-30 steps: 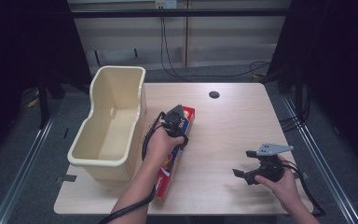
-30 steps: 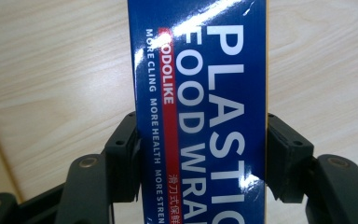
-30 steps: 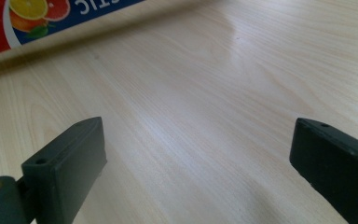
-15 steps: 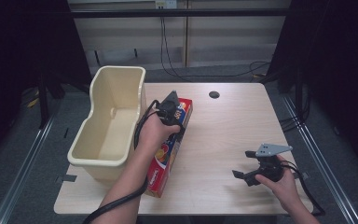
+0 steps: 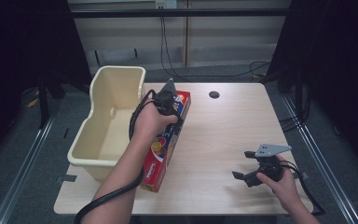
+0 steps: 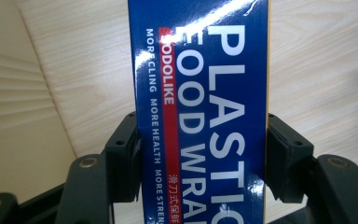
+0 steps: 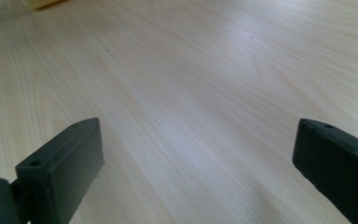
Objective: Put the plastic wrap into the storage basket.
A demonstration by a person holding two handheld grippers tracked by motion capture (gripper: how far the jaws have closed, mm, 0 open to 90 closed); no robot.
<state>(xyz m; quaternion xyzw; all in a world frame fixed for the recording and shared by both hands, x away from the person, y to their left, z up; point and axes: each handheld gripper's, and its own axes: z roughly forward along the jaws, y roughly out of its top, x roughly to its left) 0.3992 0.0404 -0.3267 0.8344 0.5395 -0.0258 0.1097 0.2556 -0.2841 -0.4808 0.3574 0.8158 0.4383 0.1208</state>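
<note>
A long plastic food wrap box [image 5: 165,147], blue on top with red sides, hangs tilted above the table beside the cream bin [image 5: 103,122]. My left gripper [image 5: 168,100] is shut across its far half. In the left gripper view both pads [image 6: 127,154] press the sides of the blue box [image 6: 205,112] with the white lettering. My right gripper [image 5: 244,164] rests near the table's front right corner in a hand, jaws wide open. In the right gripper view only bare wood lies between its fingertips [image 7: 70,158].
The cream bin is open-topped and overhangs the table's [image 5: 223,135] left edge. A dark round cable hole [image 5: 214,94] sits at the back of the table. Black cables trail from both grippers.
My left gripper has lifted the wrap box off the table, its far end rising and drifting a little toward the bin. The right gripper has stayed where it was.
</note>
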